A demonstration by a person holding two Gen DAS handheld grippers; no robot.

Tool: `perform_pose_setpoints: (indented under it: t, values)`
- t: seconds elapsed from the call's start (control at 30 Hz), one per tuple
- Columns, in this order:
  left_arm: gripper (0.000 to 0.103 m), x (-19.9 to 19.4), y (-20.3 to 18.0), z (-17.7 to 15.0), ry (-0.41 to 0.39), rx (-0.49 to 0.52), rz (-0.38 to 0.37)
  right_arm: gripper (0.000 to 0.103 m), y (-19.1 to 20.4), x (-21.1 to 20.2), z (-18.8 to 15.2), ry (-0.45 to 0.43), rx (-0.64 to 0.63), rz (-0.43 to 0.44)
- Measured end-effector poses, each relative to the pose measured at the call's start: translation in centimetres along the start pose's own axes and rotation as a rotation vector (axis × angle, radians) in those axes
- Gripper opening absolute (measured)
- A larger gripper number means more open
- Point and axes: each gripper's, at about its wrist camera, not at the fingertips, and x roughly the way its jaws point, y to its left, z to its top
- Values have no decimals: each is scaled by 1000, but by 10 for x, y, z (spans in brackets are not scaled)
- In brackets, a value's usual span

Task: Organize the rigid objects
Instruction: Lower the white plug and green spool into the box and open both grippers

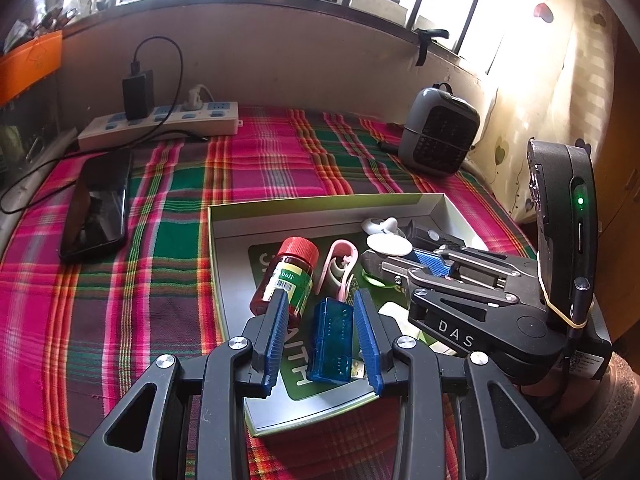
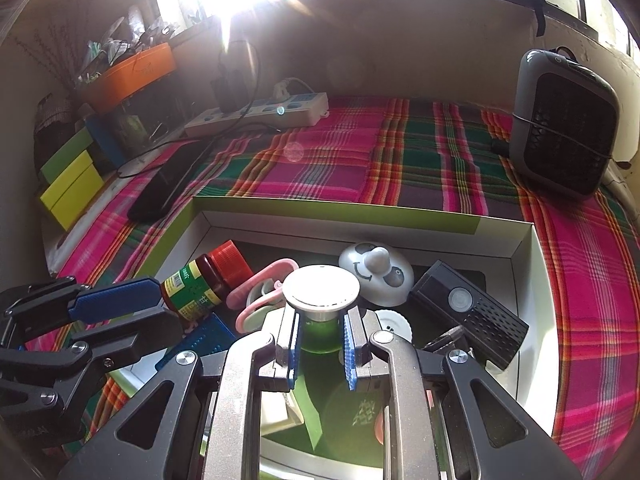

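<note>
My left gripper [image 1: 320, 312] hangs over a shallow white box [image 1: 452, 216] on a plaid cloth [image 1: 168, 224], its blue pads [image 1: 276, 336] standing apart on either side of a translucent blue device [image 1: 330, 344] without clearly pressing it. A red-capped bottle [image 1: 286, 276] lies just beside the left pad, a pink clip [image 1: 338, 260] behind. My right gripper [image 1: 400, 268] reaches in from the right beneath a white disc [image 1: 389, 245]. A phone [image 1: 98, 208], a power strip [image 1: 160, 124] and a small grey heater [image 1: 438, 136] sit beyond.
</note>
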Motion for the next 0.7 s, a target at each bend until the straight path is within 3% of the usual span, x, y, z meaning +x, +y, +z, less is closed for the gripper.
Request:
perform_pose_setpoints:
  t: [0.1, 0.3, 0.7]
  values:
    - [33, 1, 0, 1, 3, 0, 7, 20, -1, -1, -1, -2, 7, 7]
    - [34, 1, -1, 0, 7, 2, 21, 48, -1, -5, -3, -10, 7, 23]
    - [40, -5, -3, -4, 2, -4, 48, 49, 0, -14, -7, -32, 19, 9]
